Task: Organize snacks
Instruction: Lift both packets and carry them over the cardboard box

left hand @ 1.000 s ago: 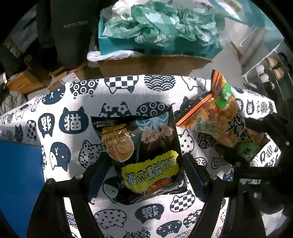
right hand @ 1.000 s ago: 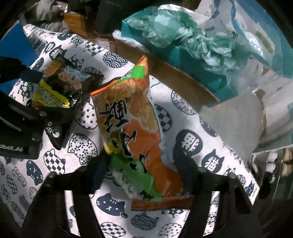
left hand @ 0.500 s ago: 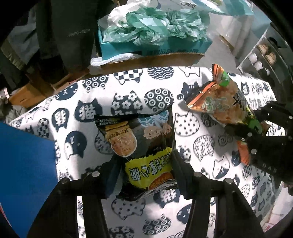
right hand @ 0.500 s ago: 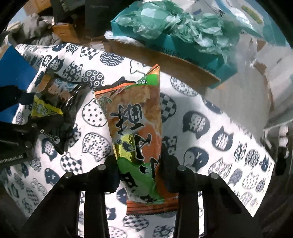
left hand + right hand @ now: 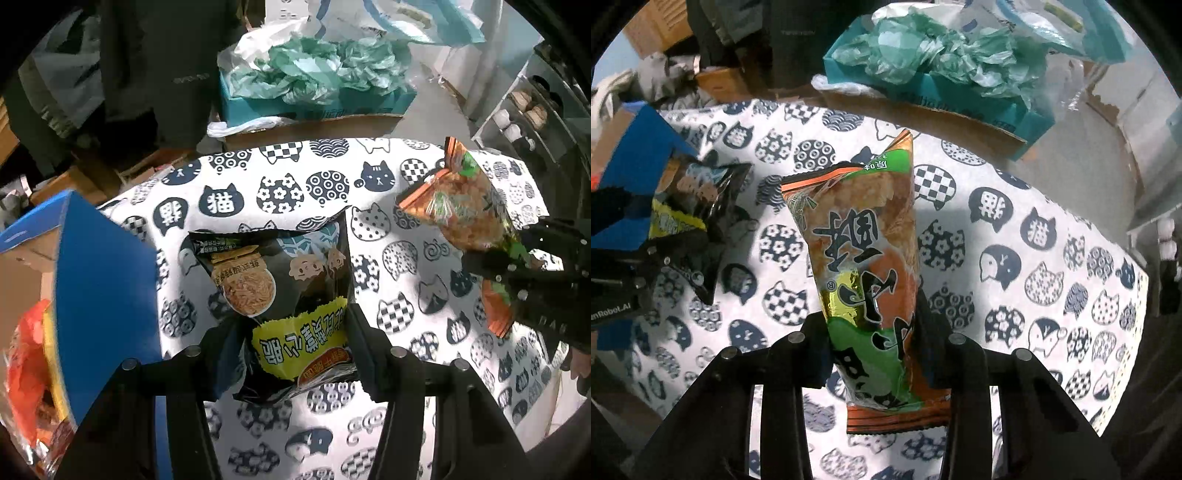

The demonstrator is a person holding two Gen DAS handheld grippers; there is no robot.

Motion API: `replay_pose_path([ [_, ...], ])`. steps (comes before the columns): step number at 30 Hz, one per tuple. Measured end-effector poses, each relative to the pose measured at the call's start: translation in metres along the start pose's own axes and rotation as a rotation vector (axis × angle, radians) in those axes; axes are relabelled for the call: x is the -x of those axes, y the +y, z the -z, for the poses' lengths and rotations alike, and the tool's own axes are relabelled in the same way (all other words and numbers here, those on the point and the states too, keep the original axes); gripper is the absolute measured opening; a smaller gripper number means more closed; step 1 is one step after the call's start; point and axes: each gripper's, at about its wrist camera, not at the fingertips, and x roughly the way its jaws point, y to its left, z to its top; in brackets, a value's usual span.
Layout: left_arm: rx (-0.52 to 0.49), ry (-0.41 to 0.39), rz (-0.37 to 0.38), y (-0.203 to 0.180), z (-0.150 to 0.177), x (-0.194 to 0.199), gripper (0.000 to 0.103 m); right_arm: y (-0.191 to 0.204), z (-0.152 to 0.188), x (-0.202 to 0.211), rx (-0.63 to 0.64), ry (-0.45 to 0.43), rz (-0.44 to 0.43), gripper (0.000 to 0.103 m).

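A: Item one, surroundings; a cat-print tablecloth (image 5: 332, 177) covers the table; at its left edge stands a blue box (image 5: 107, 295) with its flap up, an orange packet (image 5: 26, 365) showing inside it; beyond the far edge sits a cardboard carton (image 5: 314, 127), and behind it a teal box (image 5: 314, 103) heaped with green plastic bags (image 5: 325, 70); a white shelf (image 5: 524, 118) far right.

B: And the snacks themselves?

A: Item two; black snack bag (image 5: 295, 288), clamped at its lower end between the fingers of the left gripper (image 5: 291, 347), hanging over the cloth just right of the blue box. Item three; orange snack bag (image 5: 864, 266), pinched near its bottom seal by the right gripper (image 5: 875, 350), fingers drawn in tight on it, over the right part of the cloth.

B: Anything in the way?

A: The blue flap stands close beside the black bag; the two bags are well apart.

B: Changes from a second ago?

A: Both pairs of fingers then stood apart around bags lying flat; now both are closed on them and both bags are raised off the cloth; the blue box shows larger on the left.
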Motion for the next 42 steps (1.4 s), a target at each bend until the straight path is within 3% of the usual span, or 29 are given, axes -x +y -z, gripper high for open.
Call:
replay_pose_path([
  [11, 0.0, -0.098, -0.02, 0.016, 0.028, 0.061, 0.056, 0.014, 0.007, 0.05, -0.025, -0.094, -0.048, 0.035],
  [21, -0.026, -0.186, -0.056, 0.017, 0.056, 0.105, 0.056, 0.043, 0.011, 0.076, -0.007, -0.158, -0.04, 0.035],
  [31, -0.016, -0.255, -0.081, 0.026, 0.078, 0.137, 0.056, 0.067, 0.02, 0.099, -0.026, -0.209, -0.081, 0.035],
  [37, 0.004, -0.275, -0.068, 0.035, 0.085, 0.149, 0.056, 0.09, 0.02, 0.106, 0.004, -0.22, -0.1, 0.035],
  [42, 0.013, -0.303, -0.101, 0.044, 0.089, 0.159, 0.056, 0.11, 0.011, 0.107, 0.034, -0.221, -0.12, 0.035],
])
